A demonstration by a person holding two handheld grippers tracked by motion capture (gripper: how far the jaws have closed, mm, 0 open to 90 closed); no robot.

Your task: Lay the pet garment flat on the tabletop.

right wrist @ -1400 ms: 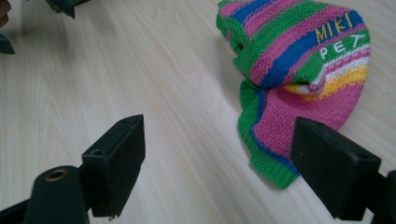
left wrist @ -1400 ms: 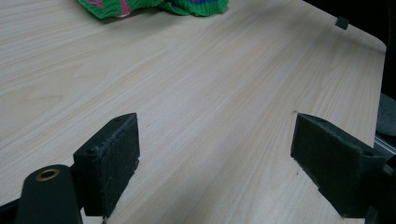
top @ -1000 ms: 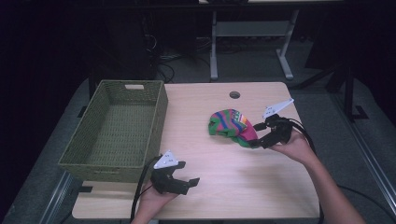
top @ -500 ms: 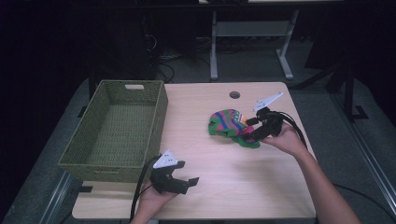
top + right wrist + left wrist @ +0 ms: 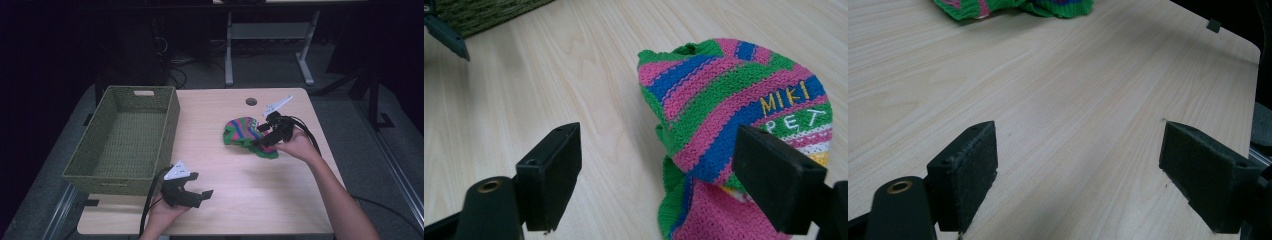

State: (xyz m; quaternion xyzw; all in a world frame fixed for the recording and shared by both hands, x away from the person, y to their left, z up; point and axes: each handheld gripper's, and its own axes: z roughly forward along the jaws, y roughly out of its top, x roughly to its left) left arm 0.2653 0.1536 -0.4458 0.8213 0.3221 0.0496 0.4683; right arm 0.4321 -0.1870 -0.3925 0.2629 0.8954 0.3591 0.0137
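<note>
1. A striped knitted garment in green, pink and blue lies crumpled on the right half of the pale wooden surface.
2. In the right gripper view, yellow letters on the garment read "MIKI PET".
3. The right gripper sits at the garment's right edge, jaws spread wide and released, one jaw over the knit, nothing grasped.
4. The left gripper rests low near the front edge, jaws apart and released, bare wood between them.
5. A green woven basket stands on the left side, well apart from the garment.
</note>
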